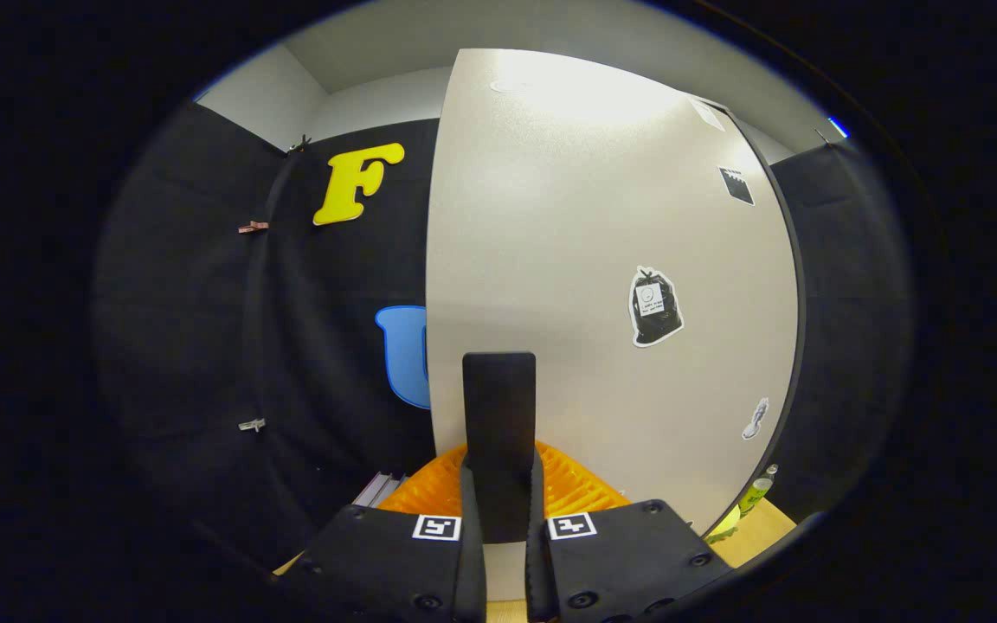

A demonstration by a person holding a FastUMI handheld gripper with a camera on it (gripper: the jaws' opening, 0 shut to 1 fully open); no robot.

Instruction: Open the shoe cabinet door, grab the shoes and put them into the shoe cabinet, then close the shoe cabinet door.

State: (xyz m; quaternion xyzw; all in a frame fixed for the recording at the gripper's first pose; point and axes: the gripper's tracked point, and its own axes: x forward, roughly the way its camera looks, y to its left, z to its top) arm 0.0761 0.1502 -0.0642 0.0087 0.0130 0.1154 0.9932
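Observation:
The white shoe cabinet door point(585, 260) rises just ahead of me, with a few stickers on its face. A black upright handle point(498, 415) stands out from its lower part, near the door's left edge. My gripper point(503, 510) is shut on this handle: both fingers press on its sides from left and right. I cannot tell from this angle how far the door stands ajar.
An orange ribbed plastic thing point(576, 489) lies low behind the handle. A pale flat object point(382, 489) sits to its left. A small bottle point(758, 491) stands on the wooden surface point(758, 532) at the door's lower right. Black cloth walls close in on both sides.

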